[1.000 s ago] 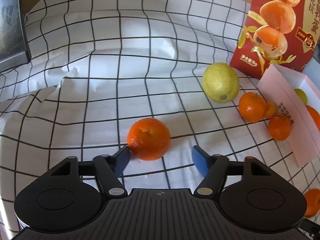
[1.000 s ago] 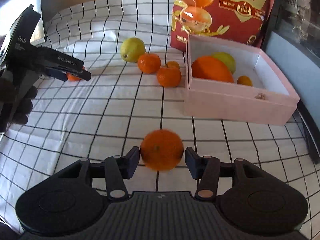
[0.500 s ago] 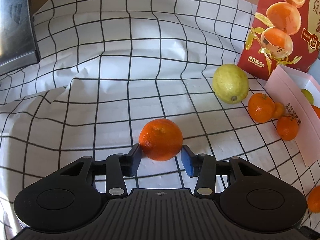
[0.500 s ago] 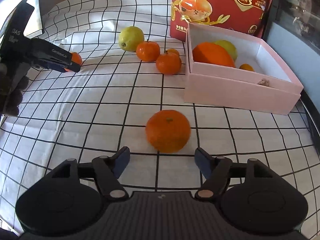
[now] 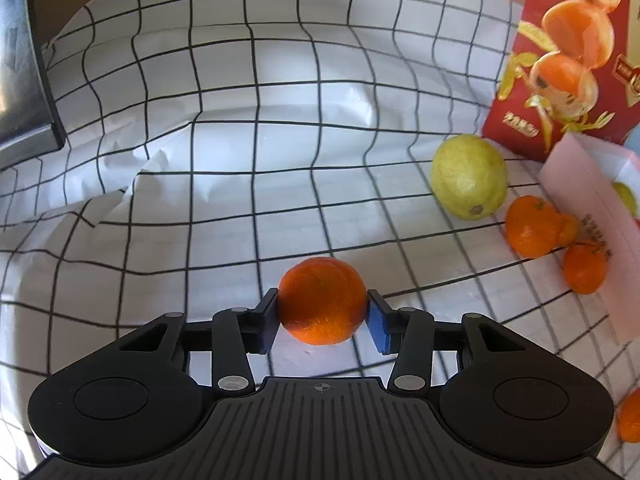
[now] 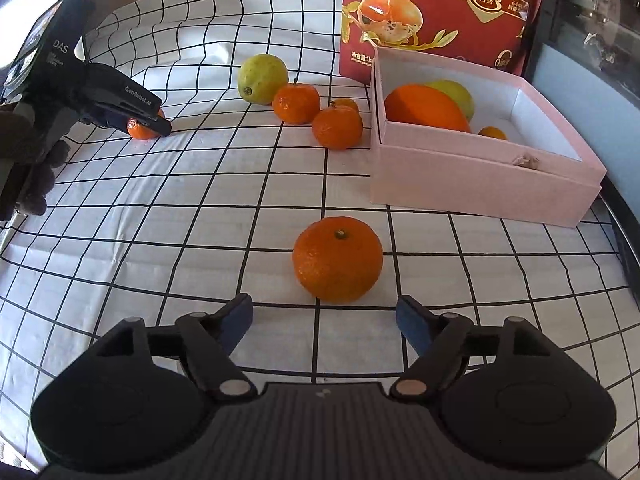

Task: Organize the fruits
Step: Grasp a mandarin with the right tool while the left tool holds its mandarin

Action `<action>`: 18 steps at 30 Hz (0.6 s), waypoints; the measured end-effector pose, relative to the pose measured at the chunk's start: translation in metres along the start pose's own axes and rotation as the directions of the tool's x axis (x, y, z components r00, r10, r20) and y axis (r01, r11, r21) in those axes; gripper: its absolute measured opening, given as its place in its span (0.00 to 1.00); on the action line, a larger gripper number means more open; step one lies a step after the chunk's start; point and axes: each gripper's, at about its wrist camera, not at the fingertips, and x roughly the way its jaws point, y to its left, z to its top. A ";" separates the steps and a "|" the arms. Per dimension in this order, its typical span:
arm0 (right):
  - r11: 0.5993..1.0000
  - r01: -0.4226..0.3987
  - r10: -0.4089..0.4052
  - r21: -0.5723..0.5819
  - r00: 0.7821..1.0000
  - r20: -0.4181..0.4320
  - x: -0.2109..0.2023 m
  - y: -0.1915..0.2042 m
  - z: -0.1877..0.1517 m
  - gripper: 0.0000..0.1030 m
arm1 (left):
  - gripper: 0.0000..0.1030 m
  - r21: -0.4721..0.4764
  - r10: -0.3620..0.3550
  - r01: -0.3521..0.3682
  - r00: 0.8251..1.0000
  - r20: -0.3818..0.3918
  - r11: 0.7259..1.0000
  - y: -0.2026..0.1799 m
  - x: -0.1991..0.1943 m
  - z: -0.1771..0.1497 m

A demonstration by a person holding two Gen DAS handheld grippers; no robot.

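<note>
Your left gripper (image 5: 322,321) is clamped on a mandarin (image 5: 322,300), both blue pads pressing its sides over the checked cloth (image 5: 224,184). Ahead and to the right of those fingers lie a yellow-green fruit (image 5: 469,177) and more mandarins beside the pink box (image 5: 592,240). Your right gripper (image 6: 324,320) has just been opening; its jaws stand wide and grip nothing. A second mandarin (image 6: 337,259) rests on the cloth just ahead of the fingertips, free of both pads.

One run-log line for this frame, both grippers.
left gripper: shut on mandarin | right gripper: open, jaws just opening, nothing between; orange ahead on cloth | box: part-filled
</note>
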 end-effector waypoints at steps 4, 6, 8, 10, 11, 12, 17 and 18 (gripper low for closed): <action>1.000 0.001 -0.001 0.000 1.000 0.001 0.000 0.000 0.000 0.80 | 0.49 0.002 -0.066 0.066 0.998 0.010 0.998 -0.008 -0.018 -0.012; 1.000 0.001 -0.001 0.001 1.000 0.000 0.000 -0.001 0.000 0.81 | 0.49 0.002 -0.110 0.110 0.994 0.008 0.994 -0.015 -0.030 -0.021; 1.000 0.002 -0.002 0.001 1.000 0.001 0.001 -0.002 0.000 0.83 | 0.49 0.006 -0.154 0.154 0.988 0.001 0.988 -0.023 -0.041 -0.033; 1.000 0.000 0.000 -0.002 1.000 0.002 0.002 -0.002 0.000 0.83 | 0.49 0.006 -0.194 0.194 0.981 -0.015 0.981 -0.034 -0.052 -0.045; 1.000 -0.002 0.002 -0.005 1.000 0.004 0.002 -0.003 0.000 0.83 | 0.49 0.007 -0.214 0.214 0.977 -0.025 0.977 -0.038 -0.056 -0.052; 1.000 -0.001 0.001 -0.007 1.000 0.007 0.002 -0.002 0.000 0.84 | 0.49 0.008 -0.231 0.232 0.972 -0.037 0.973 -0.043 -0.060 -0.060; 1.000 -0.002 0.002 -0.012 1.000 0.029 0.002 -0.002 -0.004 0.86 | 0.49 0.013 -0.248 0.250 0.964 -0.092 0.968 -0.064 -0.065 -0.085; 1.000 -0.001 0.001 -0.010 1.000 0.028 0.002 -0.002 -0.004 0.88 | 0.49 0.014 -0.250 0.252 0.964 -0.096 0.968 -0.066 -0.066 -0.088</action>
